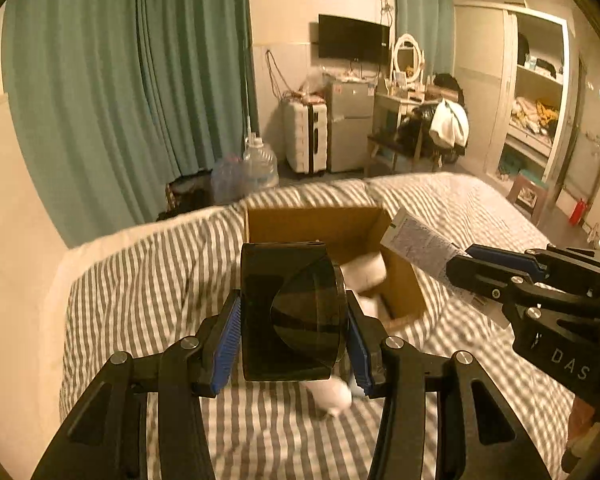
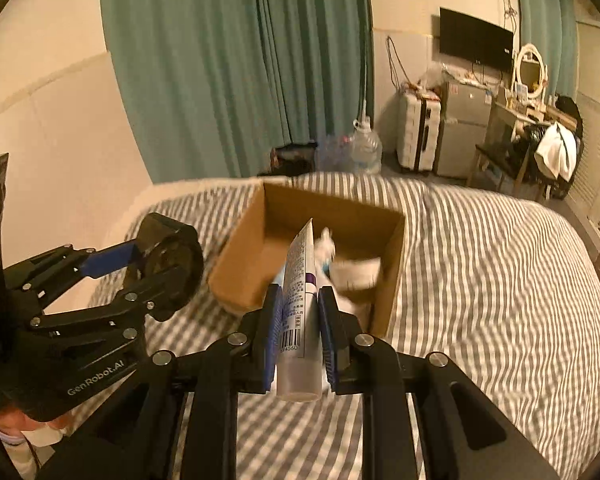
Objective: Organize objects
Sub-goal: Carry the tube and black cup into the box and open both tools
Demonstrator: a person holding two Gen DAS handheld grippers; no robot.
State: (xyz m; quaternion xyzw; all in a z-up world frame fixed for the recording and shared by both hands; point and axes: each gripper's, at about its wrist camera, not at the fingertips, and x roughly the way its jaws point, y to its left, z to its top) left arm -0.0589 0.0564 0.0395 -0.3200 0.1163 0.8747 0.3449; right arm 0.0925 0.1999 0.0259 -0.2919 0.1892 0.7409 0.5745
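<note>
1. We hold two of the things to be organized, both above the open brown cardboard box (image 2: 260, 248) that lies on the grey-and-white striped bed cover (image 2: 480, 280).
2. Our right gripper (image 2: 298, 324) has its jaws clenched on a white plastic squeeze tube with printed text and a barcode (image 2: 300, 304). The tube's cap end points back toward the camera and its flat crimped end points out over the near rim of the box.
3. Our left gripper (image 1: 294, 328) has its jaws clamped on a dark, smoky translucent container with a rounded face (image 1: 292, 308), held just short of the box's near wall.
4. The box already holds a few white objects (image 2: 356, 272), blurred; we cannot tell what they are. Another white object (image 1: 332, 396) lies on the bed under the left gripper.
5. We judge the step in hand to be carrying both things to the box for release.
6. Risks, as we see them:
   - The tube is slim and held near its lower half, so it could pivot or slip if the grip loosens early.
   - The box sits on soft bedding, so a nudge on its rim could tip or shift it.
   - The two grippers are near each other, so releasing together could make them collide.
</note>
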